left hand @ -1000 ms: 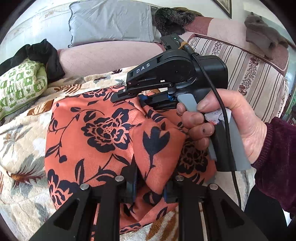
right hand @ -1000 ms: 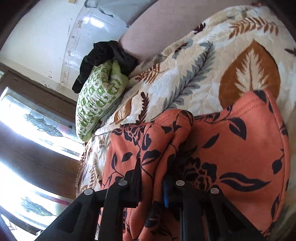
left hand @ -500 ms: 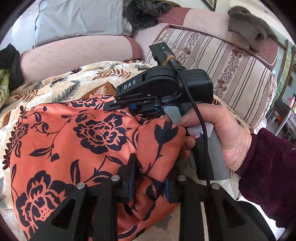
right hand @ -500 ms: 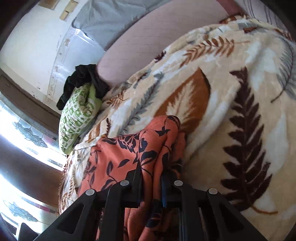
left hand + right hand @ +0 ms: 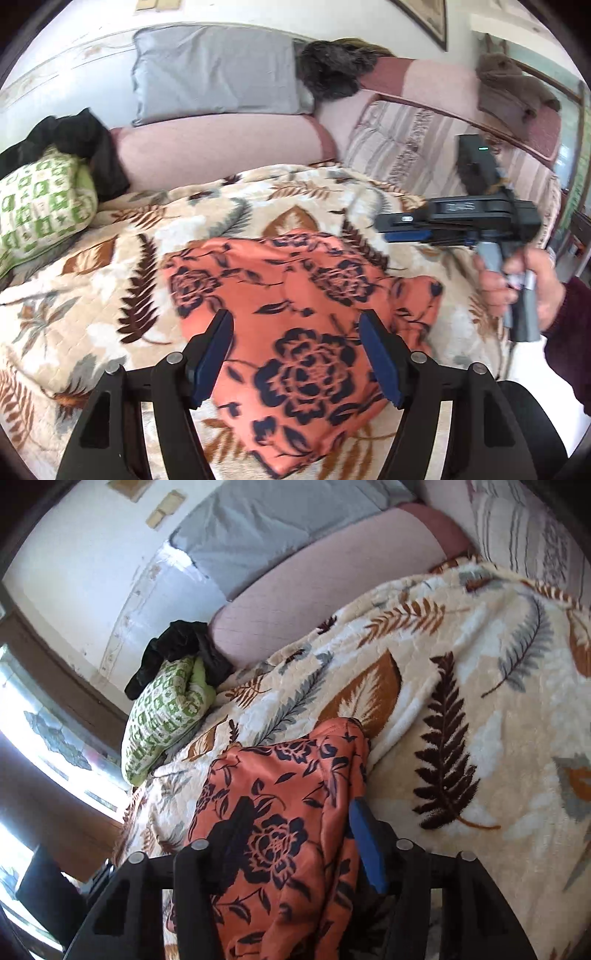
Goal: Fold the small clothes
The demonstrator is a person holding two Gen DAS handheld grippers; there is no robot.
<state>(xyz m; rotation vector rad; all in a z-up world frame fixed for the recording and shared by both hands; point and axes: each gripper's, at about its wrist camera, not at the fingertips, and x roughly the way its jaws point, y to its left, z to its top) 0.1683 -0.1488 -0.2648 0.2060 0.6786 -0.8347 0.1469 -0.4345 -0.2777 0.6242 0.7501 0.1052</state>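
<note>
An orange garment with dark blue flowers lies folded on the leaf-print blanket. My left gripper is open just above its near part, holding nothing. My right gripper is seen from the side at the right, held in a hand, above the garment's right edge. In the right wrist view the garment lies between the open fingers of my right gripper, one blue pad showing.
A green patterned cushion with dark clothes on it lies at the left. A pink sofa back and a grey pillow are behind. A striped cover is at the right.
Both grippers have opened and let go of the garment, which now lies folded flat. My left gripper has drawn back; the right one has moved right, off the cloth.
</note>
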